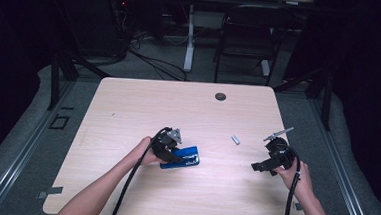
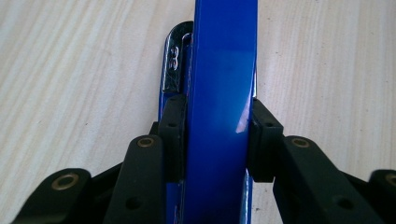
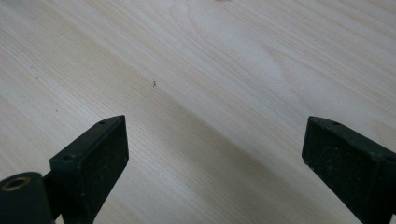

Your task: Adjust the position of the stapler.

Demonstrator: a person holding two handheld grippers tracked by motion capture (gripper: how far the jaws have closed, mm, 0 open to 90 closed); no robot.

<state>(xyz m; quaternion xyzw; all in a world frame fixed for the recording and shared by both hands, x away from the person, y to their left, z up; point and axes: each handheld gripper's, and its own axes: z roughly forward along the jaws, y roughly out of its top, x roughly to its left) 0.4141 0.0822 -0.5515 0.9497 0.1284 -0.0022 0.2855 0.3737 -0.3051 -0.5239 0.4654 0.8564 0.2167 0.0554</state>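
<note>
Two fingers of the left gripper squeeze the blue stapler, pinning it near the worktop's front edge. Right gripper waits released, nothing inside.

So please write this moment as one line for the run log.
left gripper: shut on stapler | right gripper: open, nothing between fingers | staple strip: loose on table

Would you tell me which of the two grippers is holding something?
The left gripper: its fingers clamp the blue stapler, while the right gripper is open.
</note>
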